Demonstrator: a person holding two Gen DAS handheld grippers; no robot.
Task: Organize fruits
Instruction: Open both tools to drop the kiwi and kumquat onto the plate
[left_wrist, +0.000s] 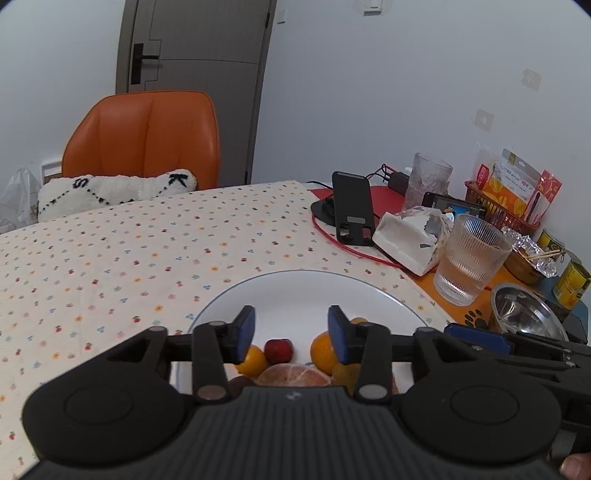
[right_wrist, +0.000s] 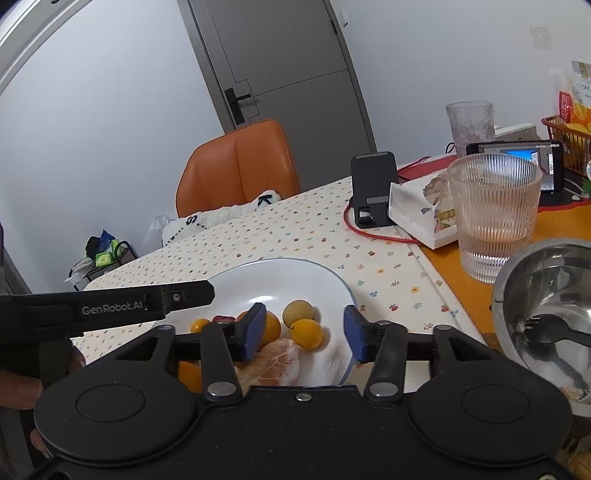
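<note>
Home dining table (left_wrist: 110, 258), orange chair (left_wrist: 144, 136)

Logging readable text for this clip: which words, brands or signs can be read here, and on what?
"GenRobot.AI": side of the left gripper, seen from the right wrist.
"S" and "K": black letters on the white cushion.
Snack packets in the red basket: print too small to read.
Phone screen: blurred.

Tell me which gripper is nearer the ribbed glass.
Right. The right gripper is open over the plate's edge nearest the ribbed glass; the left gripper, also open, hangs over the fruit, farther from it.
</note>
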